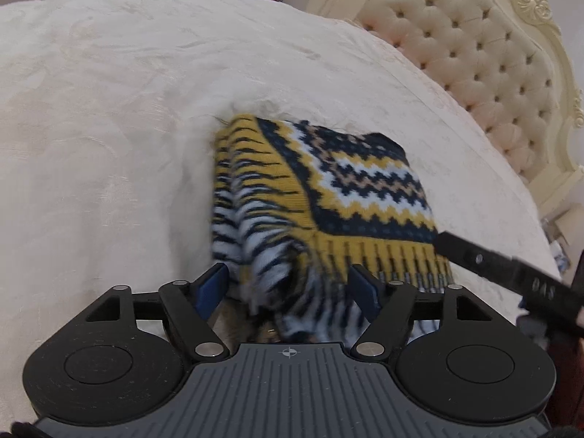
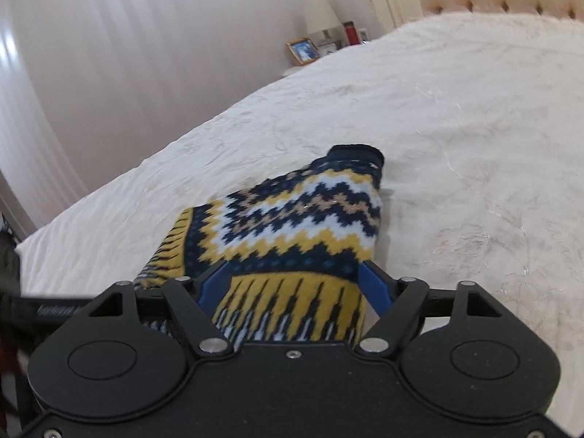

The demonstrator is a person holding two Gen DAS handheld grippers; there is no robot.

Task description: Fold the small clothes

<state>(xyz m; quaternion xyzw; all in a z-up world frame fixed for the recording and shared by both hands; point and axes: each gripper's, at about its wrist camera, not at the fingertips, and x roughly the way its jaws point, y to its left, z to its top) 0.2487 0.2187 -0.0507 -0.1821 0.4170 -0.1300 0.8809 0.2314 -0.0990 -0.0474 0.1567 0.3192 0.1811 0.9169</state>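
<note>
- Left hand-held gripper (image 1: 290,288) I see with its blue fingers (image 1: 210,288) spread apart; the striped, blurred part of the knitted sweater (image 1: 328,189) lies between them, but the pads do not press on it.
- Right hand-held gripper (image 2: 295,288) has also its fingers (image 2: 372,284) wide apart, one at each side of the yellow and black band of the sweater (image 2: 292,226); they look to sit beside the fabric, not clamped on it.
- From the left camera, the sweater is just in front of the fingers and goes forward and to the right, lying folded on the white bed cover (image 1: 109,109).
- From the right camera, the same garment goes straight forward, and its dark navy edge is the farthest part.
- One black finger of the right hand-held gripper (image 1: 511,273) comes in from the right side of the left camera view and touches the sweater edge.
- Far ahead-right of the left one stands the tufted headboard (image 1: 492,73).
- Far ahead-left of the right one, a picture frame (image 2: 303,51) stands beside the bed.
</note>
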